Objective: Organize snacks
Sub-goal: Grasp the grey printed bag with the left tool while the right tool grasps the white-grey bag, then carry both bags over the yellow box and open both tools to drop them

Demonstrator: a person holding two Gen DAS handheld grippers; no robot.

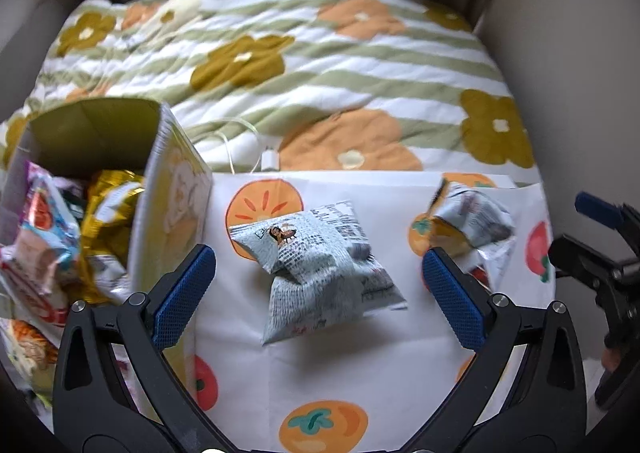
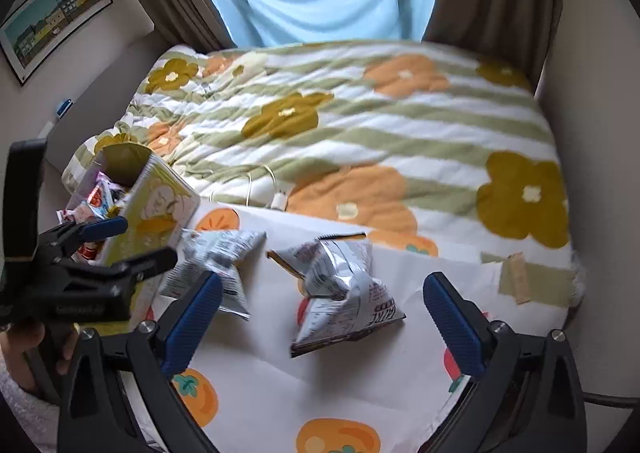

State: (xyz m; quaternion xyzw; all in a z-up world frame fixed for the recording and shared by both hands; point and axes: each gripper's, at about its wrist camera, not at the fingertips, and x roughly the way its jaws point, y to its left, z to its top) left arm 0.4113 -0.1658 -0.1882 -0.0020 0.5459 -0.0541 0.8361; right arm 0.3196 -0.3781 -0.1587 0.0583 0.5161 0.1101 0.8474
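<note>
Two silver-grey snack packets lie loose on the persimmon-print sheet [image 1: 340, 373] in your left wrist view. The nearer packet [image 1: 320, 273] sits crumpled between your left gripper's [image 1: 320, 297] fingers; its jaws stand wide apart, the blue pads [image 1: 184, 293] clear of the packet on both sides, holding nothing. The second packet [image 1: 472, 225] lies toward the sheet's far right corner, just beyond the right-hand pad. At the sheet's left edge stands the yellow box [image 1: 172, 189], open at the top, with a gold wrapper [image 1: 108, 205] and red-and-white wrappers [image 1: 40, 237] piled inside. A white charger plug with its cable [image 1: 270, 159] rests on the flowered quilt [image 1: 320, 65], just past the sheet's far edge. Your right gripper [image 1: 600, 253] shows at the right border; from here you cannot tell how its jaws stand.

In your right wrist view, your right gripper [image 2: 324, 321] is also spread wide and empty, and the second packet [image 2: 344, 285] lies between its fingers, touching neither pad. The first packet [image 2: 218, 265] lies to the left, partly behind the left pad [image 2: 192, 325]. Your left gripper [image 2: 120, 245] hangs open beside the yellow box [image 2: 156, 217] at the sheet's [image 2: 320, 385] far left corner. A strip of tape [image 2: 532, 279] marks the sheet's right edge.
</note>
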